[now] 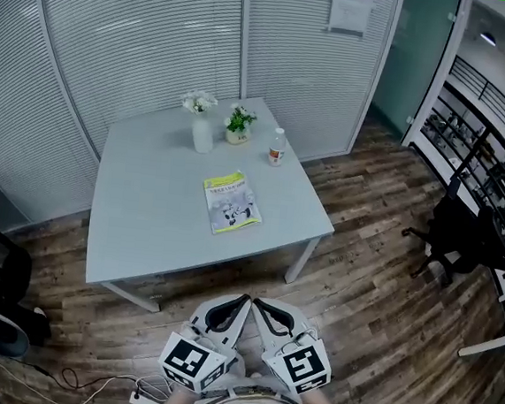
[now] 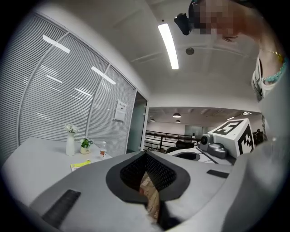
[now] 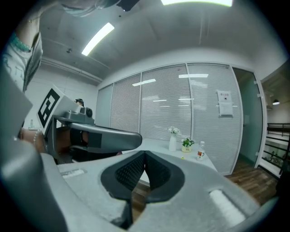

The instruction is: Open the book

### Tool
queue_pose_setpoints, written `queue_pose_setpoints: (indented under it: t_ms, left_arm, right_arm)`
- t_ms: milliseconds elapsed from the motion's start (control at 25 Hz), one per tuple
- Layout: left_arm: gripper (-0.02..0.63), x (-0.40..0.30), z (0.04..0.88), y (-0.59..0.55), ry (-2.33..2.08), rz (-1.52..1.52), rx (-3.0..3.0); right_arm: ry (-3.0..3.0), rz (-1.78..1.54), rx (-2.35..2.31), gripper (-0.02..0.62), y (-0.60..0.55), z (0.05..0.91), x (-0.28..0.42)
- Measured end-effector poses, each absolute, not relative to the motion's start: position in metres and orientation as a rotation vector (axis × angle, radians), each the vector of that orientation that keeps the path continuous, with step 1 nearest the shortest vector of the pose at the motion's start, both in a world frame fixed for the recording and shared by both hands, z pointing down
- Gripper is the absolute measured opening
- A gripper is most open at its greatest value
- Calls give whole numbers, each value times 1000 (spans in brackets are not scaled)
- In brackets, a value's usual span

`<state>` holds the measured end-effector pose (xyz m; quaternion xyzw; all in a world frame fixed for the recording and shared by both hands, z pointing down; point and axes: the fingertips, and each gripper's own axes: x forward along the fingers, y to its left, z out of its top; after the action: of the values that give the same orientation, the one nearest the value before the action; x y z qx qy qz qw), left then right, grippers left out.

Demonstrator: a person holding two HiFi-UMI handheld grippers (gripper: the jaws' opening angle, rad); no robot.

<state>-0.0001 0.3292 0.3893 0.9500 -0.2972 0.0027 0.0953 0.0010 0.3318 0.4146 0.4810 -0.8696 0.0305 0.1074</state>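
- Head view: the closed book [image 1: 232, 203] lies flat near the middle of the table [image 1: 144, 217].
- Left gripper [image 1: 245, 301] and right gripper [image 1: 259, 304], both pressed together on nothing, hang short of the table.

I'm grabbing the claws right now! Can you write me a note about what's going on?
Left claw: shut, holding nothing.
Right claw: shut, holding nothing.
Both are side by side over the floor, short of the table's near edge.
The book, with a yellow-green cover, lies flat and closed near the middle of the table. A vase, a potted plant and a bottle stand at the far side, apart from the book.
Done: nothing yet; the book is untouched.
Left: reach the book and lift its cover open.
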Motion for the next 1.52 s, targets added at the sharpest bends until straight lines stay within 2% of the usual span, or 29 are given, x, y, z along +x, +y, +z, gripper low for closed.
queue_pose_setpoints:
  t_ms: [560, 1520]
  left_arm:
    - [-2, -26, 395, 232, -847, 2, 2811]
    - [-2, -54, 416, 152, -884, 20, 2757]
  right_arm:
    - [-2490, 93, 1489, 2, 232, 424, -15]
    - [-2503, 197, 1428, 2, 147, 450, -39]
